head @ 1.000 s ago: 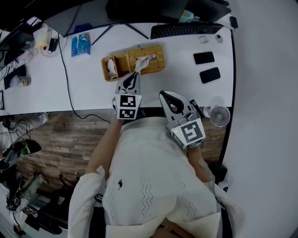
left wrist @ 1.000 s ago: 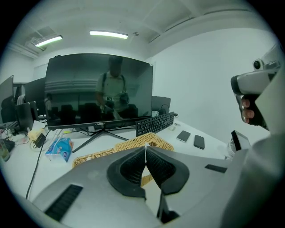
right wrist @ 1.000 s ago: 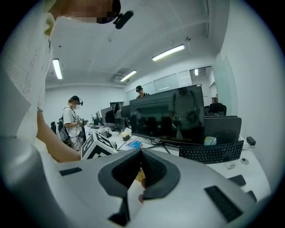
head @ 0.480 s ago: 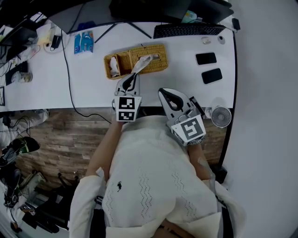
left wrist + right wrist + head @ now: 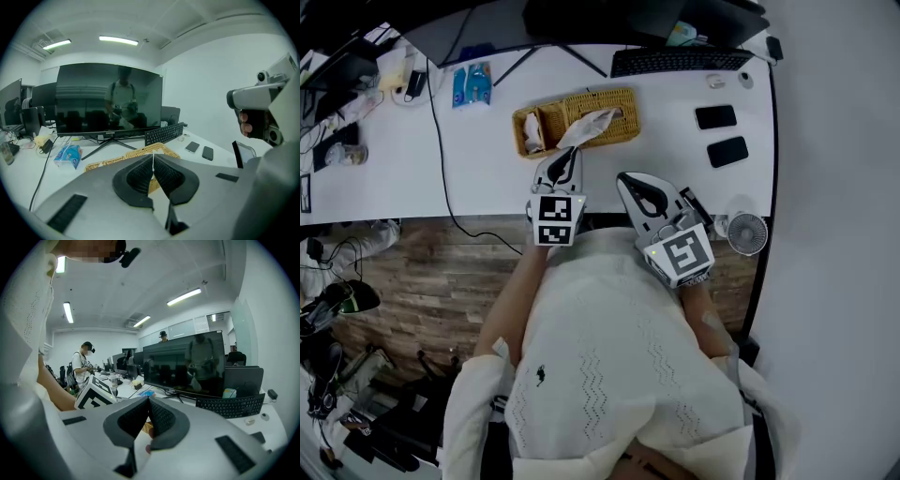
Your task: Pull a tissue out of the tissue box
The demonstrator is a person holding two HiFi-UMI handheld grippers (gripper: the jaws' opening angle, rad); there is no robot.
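A woven wicker tissue box lies on the white desk in the head view. A white tissue rises out of its slot and stretches toward me. My left gripper is shut on the tissue's near end, just in front of the box. In the left gripper view a thin white edge of tissue shows between the closed pads of that gripper, with the box behind. My right gripper hangs at the desk's front edge, to the right, shut and empty.
A keyboard and a monitor stand behind the box. Two dark phones lie to the right, a blue tissue pack at the back left. A cable crosses the desk. A small fan sits at the right corner.
The tissue has come further out of the box and spread wider, still held by the left gripper. The right gripper has hardly moved.
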